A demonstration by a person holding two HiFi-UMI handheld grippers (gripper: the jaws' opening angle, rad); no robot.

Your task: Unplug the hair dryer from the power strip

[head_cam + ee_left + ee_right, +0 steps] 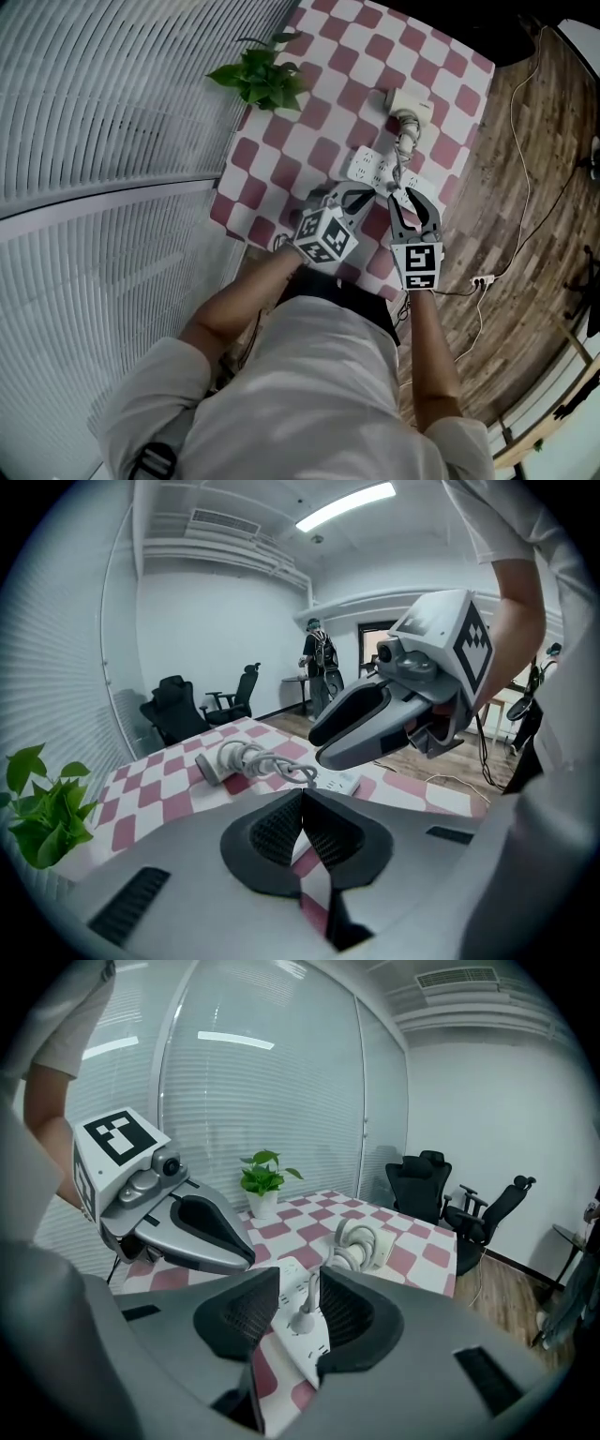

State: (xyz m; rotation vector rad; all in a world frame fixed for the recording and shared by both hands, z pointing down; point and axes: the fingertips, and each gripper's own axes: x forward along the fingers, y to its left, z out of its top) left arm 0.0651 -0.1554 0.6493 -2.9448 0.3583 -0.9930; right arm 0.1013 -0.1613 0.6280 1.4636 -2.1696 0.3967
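Observation:
A white power strip lies on the checkered table, with the white hair dryer beyond it and the cord coiled between them. In the right gripper view the dryer's white plug stands in the strip. My right gripper is open, and the plug shows in the gap between its pads, untouched. My left gripper is shut on nothing and hovers over the table short of the strip. Both grippers hang side by side over the strip's near end.
A potted green plant stands at the table's far left corner. White blinds run along the left. Wooden floor with a thin white cable lies to the right. Black office chairs stand behind the table.

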